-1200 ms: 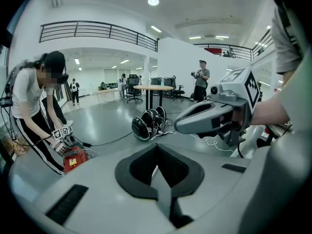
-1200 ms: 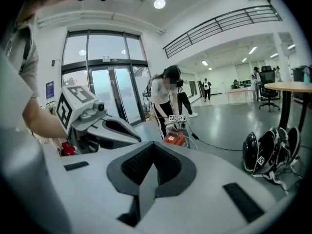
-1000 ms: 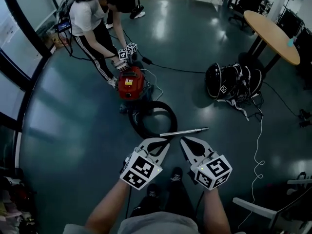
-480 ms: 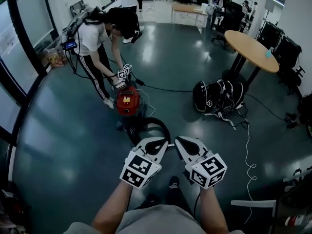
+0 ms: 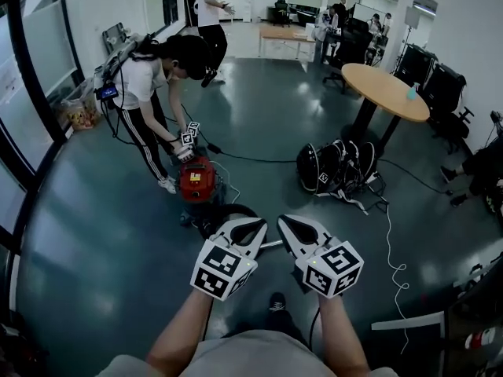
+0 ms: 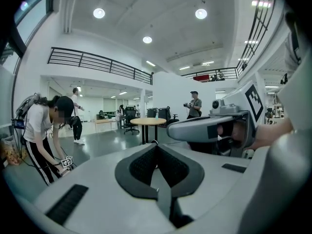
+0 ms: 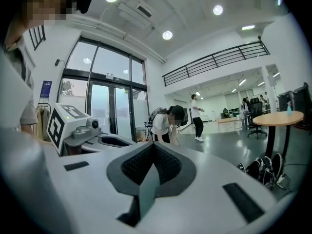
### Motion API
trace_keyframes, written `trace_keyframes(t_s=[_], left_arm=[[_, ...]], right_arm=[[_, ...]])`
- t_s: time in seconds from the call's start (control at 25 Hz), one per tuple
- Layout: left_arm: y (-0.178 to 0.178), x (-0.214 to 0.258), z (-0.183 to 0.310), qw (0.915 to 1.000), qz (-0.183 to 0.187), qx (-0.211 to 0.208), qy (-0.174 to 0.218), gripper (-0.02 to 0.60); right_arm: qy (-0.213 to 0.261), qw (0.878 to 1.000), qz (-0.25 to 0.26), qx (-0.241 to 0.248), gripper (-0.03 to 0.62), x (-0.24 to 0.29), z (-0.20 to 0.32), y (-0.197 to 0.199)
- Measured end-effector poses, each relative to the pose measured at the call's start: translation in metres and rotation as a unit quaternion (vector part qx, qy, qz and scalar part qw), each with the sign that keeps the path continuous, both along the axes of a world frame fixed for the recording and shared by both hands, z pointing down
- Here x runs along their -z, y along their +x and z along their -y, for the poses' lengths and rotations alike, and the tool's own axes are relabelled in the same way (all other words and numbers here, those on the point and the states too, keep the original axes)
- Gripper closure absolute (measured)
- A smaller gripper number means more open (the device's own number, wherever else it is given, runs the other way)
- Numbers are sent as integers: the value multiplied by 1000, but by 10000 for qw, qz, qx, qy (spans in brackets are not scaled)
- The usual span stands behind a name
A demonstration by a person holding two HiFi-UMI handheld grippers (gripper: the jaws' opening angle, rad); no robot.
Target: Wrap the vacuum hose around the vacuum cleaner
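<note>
Over on the left a second person bends over the red vacuum cleaner, which sits on the dark floor, with a small pair of marker cubes just above its top. The black hose lies on the floor in a loose loop right beside the canister, on the near side, not yet wound round it. Part of the loop is hidden behind the left gripper.

That gripper hangs in the air above the floor with its fingers clenched on nothing. A short piece of the thin metal wand shows just past it. The right gripper floats close beside the first one, its fingers pressed together too, and empty.

I'd expect the hose to be light, soft and springy, wanting to uncoil once let go, while the wand stays stiff. The best hold looks to be on the hose itself, near where it meets the wand, so the loop can be led round the body. The canister may roll if tugged.

Farther right a heap of black bags lies well apart.
</note>
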State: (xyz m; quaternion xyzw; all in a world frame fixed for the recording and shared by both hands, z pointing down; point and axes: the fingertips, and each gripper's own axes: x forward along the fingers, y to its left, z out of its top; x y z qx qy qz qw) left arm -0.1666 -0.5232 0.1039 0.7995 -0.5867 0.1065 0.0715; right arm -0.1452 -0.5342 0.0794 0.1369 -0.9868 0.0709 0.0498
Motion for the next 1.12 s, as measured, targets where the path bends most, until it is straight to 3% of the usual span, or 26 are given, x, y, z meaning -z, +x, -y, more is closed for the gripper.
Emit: trace_keyframes(t_s=[1.12], left_arm=[[6,14,-6,9999,-56,-57,83,575]], right_arm=[[165,9997,-83,128,592,10,-24,2]])
